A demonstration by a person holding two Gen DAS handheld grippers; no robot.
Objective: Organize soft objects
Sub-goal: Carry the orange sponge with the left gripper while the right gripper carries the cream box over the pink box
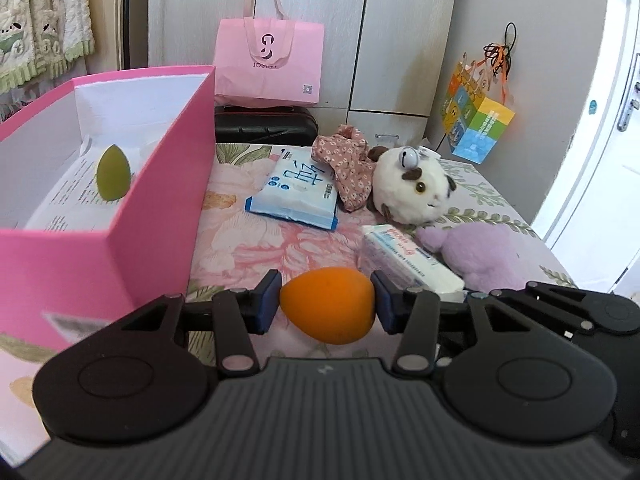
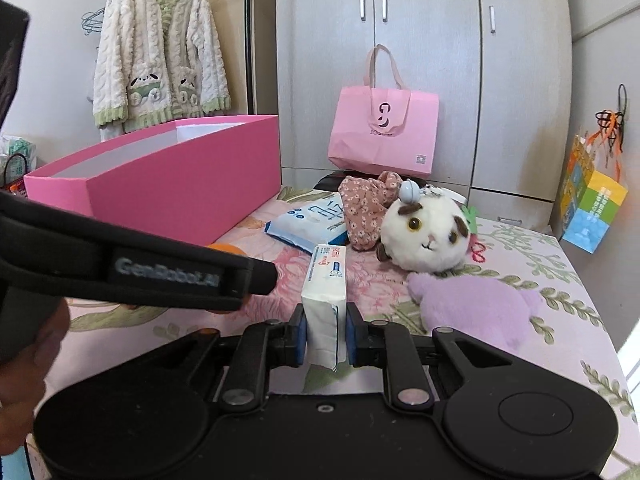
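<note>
My left gripper [image 1: 326, 305] is shut on an orange egg-shaped sponge [image 1: 332, 320], its blue pads pressing both ends, just right of the pink box [image 1: 160, 184]. A green egg-shaped sponge [image 1: 113, 174] stands inside that box. My right gripper [image 2: 325, 332] is shut on the near end of a white tissue pack [image 2: 326, 280], which points away over the floral bedspread [image 2: 540, 280]. In the right wrist view the left gripper's black body [image 2: 160, 272] crosses at the left, with a hand below it and a sliver of the orange sponge [image 2: 226, 249] behind it.
Beyond the grippers lie a blue wet-wipe pack [image 1: 298, 190], a floral cloth [image 1: 348, 164], a white plush animal [image 1: 412, 188] and a purple plush [image 1: 480, 256]. A pink paper bag [image 2: 384, 136] leans on the wardrobe. A cardigan [image 2: 160, 56] hangs left, a colourful bag [image 2: 592, 204] right.
</note>
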